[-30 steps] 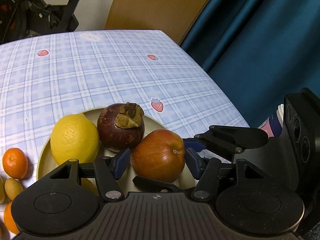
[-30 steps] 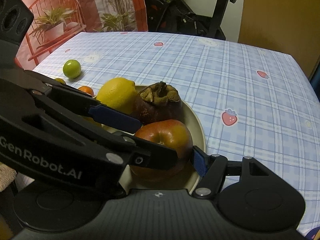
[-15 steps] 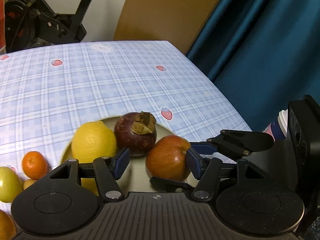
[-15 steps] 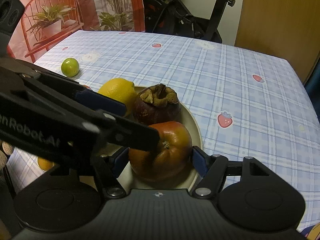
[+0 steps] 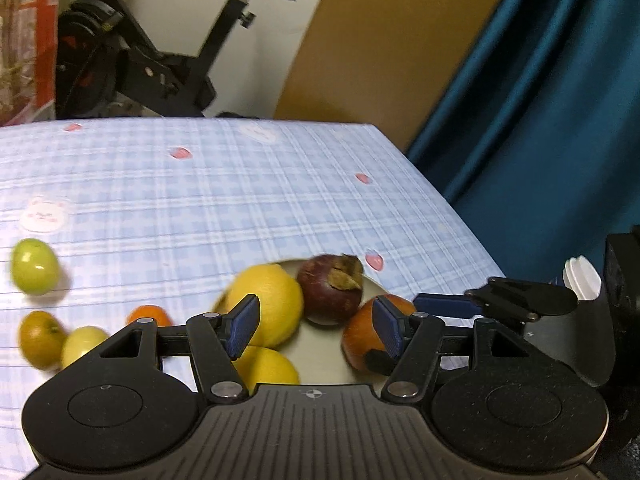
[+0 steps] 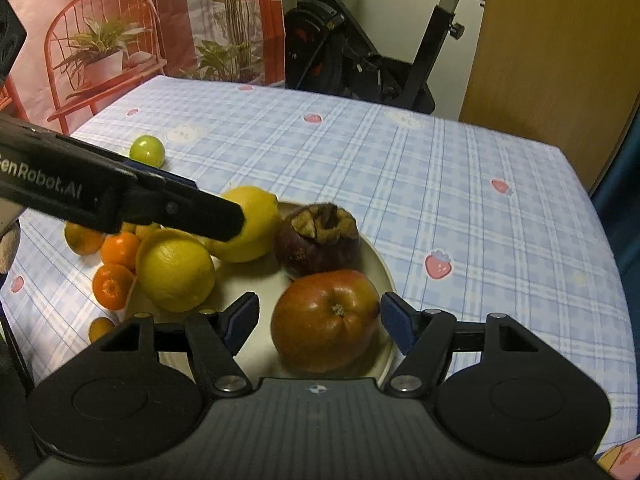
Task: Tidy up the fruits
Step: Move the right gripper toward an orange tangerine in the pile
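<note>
With the apple (image 6: 326, 320) resting on the near right of the plate (image 6: 380, 264) between the half-open, empty right gripper (image 6: 318, 322), and the left gripper (image 5: 312, 328) equally parted and empty, a careless nudge could roll it onto the tabletop (image 6: 460, 184).

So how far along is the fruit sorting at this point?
Partly done. On the plate sit two lemons, a mangosteen and a red apple. Nothing is held: the right gripper stands open around the apple without pressing it, and the left gripper is open and empty. Left on the tablecloth: the mandarins and a green fruit.
</note>
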`<action>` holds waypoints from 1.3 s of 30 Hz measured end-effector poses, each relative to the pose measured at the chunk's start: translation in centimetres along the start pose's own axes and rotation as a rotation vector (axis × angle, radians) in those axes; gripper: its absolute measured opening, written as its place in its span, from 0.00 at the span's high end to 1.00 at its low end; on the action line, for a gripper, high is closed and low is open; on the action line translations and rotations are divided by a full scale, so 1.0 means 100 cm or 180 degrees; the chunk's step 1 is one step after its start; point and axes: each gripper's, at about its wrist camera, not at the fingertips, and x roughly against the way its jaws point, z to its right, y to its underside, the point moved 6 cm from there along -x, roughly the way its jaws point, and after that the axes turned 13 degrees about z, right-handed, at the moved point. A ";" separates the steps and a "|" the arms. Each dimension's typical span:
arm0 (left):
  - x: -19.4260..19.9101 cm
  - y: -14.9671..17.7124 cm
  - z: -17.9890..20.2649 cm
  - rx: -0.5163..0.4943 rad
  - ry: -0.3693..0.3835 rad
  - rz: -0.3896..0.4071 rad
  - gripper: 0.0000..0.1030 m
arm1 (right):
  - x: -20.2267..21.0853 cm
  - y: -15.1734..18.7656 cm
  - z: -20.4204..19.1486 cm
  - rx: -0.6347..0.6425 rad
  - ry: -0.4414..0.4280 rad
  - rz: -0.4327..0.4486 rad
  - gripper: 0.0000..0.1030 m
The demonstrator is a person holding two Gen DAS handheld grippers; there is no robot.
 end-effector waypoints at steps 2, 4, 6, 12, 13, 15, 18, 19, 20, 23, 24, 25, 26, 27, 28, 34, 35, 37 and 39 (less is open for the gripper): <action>0.012 -0.004 -0.007 -0.0009 -0.0054 0.0076 0.37 | 0.005 -0.005 -0.003 0.0006 -0.0012 0.0072 0.32; 0.024 -0.008 -0.013 -0.0018 -0.0118 0.0140 0.37 | 0.009 -0.010 -0.007 0.0003 -0.0038 0.0148 0.32; 0.038 -0.012 -0.023 -0.0035 -0.0230 0.0206 0.37 | 0.013 -0.016 -0.015 0.0001 -0.0071 0.0243 0.32; 0.082 -0.022 -0.058 -0.0037 -0.0560 0.0421 0.37 | 0.021 -0.031 -0.041 0.0012 -0.0199 0.0500 0.32; 0.090 -0.023 -0.066 -0.0013 -0.0626 0.0467 0.37 | 0.022 -0.033 -0.046 0.0017 -0.0215 0.0540 0.32; 0.104 -0.023 -0.077 0.0031 -0.0758 0.0561 0.37 | 0.022 -0.038 -0.058 0.0009 -0.0242 0.0623 0.32; 0.121 -0.021 -0.090 0.0071 -0.0933 0.0664 0.37 | 0.021 -0.045 -0.076 -0.0040 -0.0287 0.0762 0.33; 0.125 -0.020 -0.093 0.0083 -0.0980 0.0685 0.37 | 0.020 -0.047 -0.081 -0.0067 -0.0305 0.0804 0.33; 0.128 -0.018 -0.095 0.0081 -0.1021 0.0703 0.37 | 0.020 -0.048 -0.088 -0.0106 -0.0323 0.0867 0.33; 0.142 -0.013 -0.100 0.0015 -0.1160 0.0787 0.37 | 0.021 -0.048 -0.102 -0.0204 -0.0355 0.1021 0.36; 0.146 -0.012 -0.101 -0.0013 -0.1191 0.0807 0.37 | 0.021 -0.046 -0.107 -0.0235 -0.0356 0.1067 0.38; 0.149 -0.010 -0.101 -0.0043 -0.1226 0.0830 0.37 | 0.022 -0.045 -0.110 -0.0252 -0.0357 0.1105 0.39; 0.152 -0.008 -0.102 -0.0061 -0.1253 0.0846 0.37 | 0.022 -0.043 -0.114 -0.0257 -0.0364 0.1137 0.39; 0.154 -0.005 -0.104 -0.0066 -0.1272 0.0864 0.37 | 0.022 -0.040 -0.117 -0.0250 -0.0371 0.1161 0.40; 0.156 -0.004 -0.105 -0.0058 -0.1282 0.0876 0.37 | 0.023 -0.037 -0.118 -0.0243 -0.0368 0.1173 0.42; 0.157 0.010 -0.102 -0.0018 -0.1256 0.0895 0.37 | 0.019 -0.011 -0.123 -0.0249 -0.0479 0.0976 0.45; 0.156 0.013 -0.102 -0.0019 -0.1247 0.0888 0.37 | 0.018 -0.007 -0.123 -0.0249 -0.0516 0.0941 0.45; 0.155 0.021 -0.105 -0.0001 -0.1262 0.0863 0.37 | 0.017 0.000 -0.123 -0.0256 -0.0534 0.0885 0.45; 0.153 0.026 -0.110 0.0047 -0.1285 0.0822 0.37 | 0.014 0.003 -0.121 -0.0290 -0.0561 0.0852 0.47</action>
